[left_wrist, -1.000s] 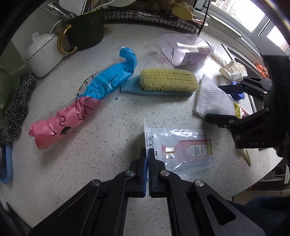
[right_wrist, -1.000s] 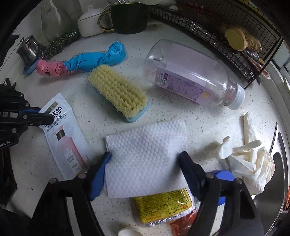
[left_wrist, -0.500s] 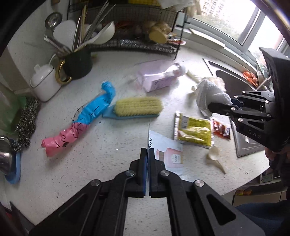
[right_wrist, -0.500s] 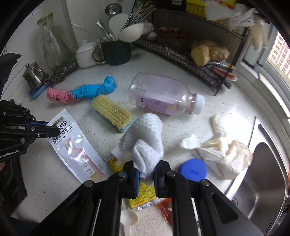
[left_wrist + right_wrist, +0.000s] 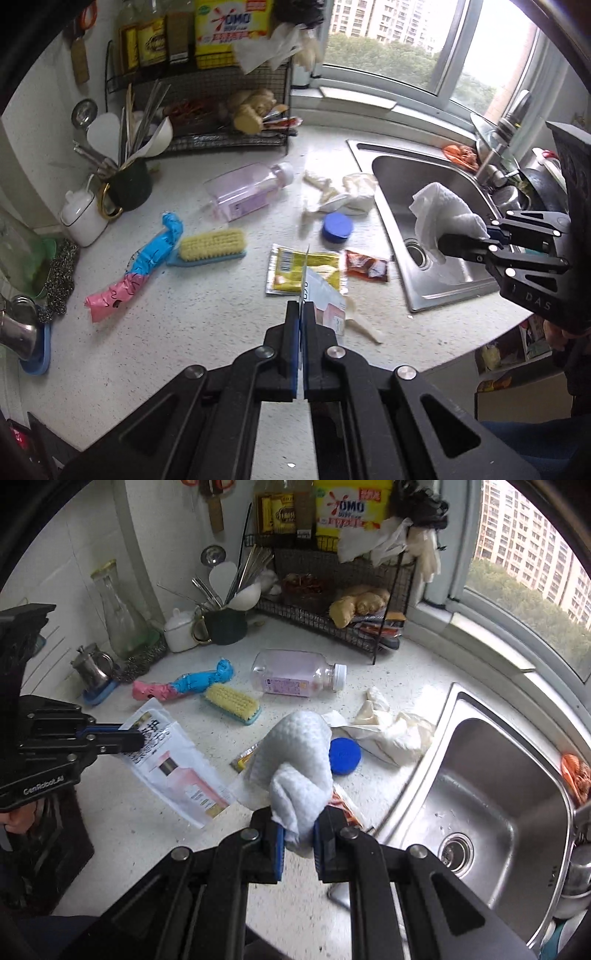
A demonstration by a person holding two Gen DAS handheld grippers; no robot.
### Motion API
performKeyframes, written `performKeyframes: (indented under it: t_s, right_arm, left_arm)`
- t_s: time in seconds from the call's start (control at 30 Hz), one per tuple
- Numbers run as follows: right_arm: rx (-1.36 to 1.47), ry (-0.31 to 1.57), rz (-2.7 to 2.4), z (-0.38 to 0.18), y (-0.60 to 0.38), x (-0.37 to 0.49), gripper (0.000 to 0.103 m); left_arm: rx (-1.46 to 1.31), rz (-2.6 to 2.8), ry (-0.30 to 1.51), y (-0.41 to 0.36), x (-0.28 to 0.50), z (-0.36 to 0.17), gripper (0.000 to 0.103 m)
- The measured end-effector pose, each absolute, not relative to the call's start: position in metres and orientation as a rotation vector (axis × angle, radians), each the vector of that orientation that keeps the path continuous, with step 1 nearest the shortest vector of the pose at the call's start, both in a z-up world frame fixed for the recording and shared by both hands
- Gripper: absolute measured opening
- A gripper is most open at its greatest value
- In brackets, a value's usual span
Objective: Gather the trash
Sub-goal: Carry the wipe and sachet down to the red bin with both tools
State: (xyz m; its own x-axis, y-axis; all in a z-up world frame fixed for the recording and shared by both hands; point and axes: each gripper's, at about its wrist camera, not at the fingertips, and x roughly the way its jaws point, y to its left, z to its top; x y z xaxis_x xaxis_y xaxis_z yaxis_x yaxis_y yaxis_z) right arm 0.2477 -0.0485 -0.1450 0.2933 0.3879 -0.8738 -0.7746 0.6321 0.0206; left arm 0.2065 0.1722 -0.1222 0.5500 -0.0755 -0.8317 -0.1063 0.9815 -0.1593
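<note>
The table point(image 5: 184, 332) carries most of the trash uncollected: a clear bottle point(image 5: 247, 190), a pink-and-blue wrapper point(image 5: 140, 264), crumpled gloves point(image 5: 391, 727), a yellow packet point(image 5: 295, 269), a blue lid point(image 5: 344, 756). Two pieces hang lifted above it: the right gripper point(image 5: 298, 840) jaws pinch a bunched white wipe point(image 5: 299, 764), and the left gripper point(image 5: 300, 325) jaws press shut on a flat pouch point(image 5: 173, 764). The left view shows that pouch edge-on (barely readable); the right shows its face, and no bin appears, perhaps out of frame.

Yellow packet point(image 5: 246, 759) mostly hidden behind held white wipe point(image 5: 301, 760).
</note>
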Motion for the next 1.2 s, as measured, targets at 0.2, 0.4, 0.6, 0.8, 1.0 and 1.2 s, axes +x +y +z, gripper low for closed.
performKeyframes:
  t_s: [0.2, 0.4, 0.6, 0.8, 1.0, 1.2]
  right_arm:
    - [-0.422, 0.98, 0.774, -0.125, -0.096, 0.219, 0.011]
    - [-0.409, 0.984, 0.711, -0.117, -0.148, 0.194, 0.011]
    - [-0.397, 1.004, 0.657, -0.113, -0.193, 0.154, 0.011]
    - [-0.369, 1.032, 0.6, -0.129, -0.23, 0.122, 0.011]
    - [-0.317, 1.1, 0.553, -0.166, -0.261, 0.105, 0.011]
    - [-0.288, 1.124, 0.494, -0.209, -0.282, 0.101, 0.011]
  left_arm:
    - [-0.142, -0.048, 0.963, 0.118, 0.19, -0.106, 0.0]
    - [-0.122, -0.097, 0.944, 0.062, 0.164, -0.097, 0.0]
    - [-0.109, -0.152, 0.965, 0.009, 0.137, -0.103, 0.0]
    - [-0.119, -0.173, 1.004, -0.039, 0.117, -0.124, 0.0]
    - [-0.126, -0.209, 1.066, -0.074, 0.117, -0.169, 0.0]
    - [-0.135, -0.242, 1.136, -0.098, 0.13, -0.229, 0.0]
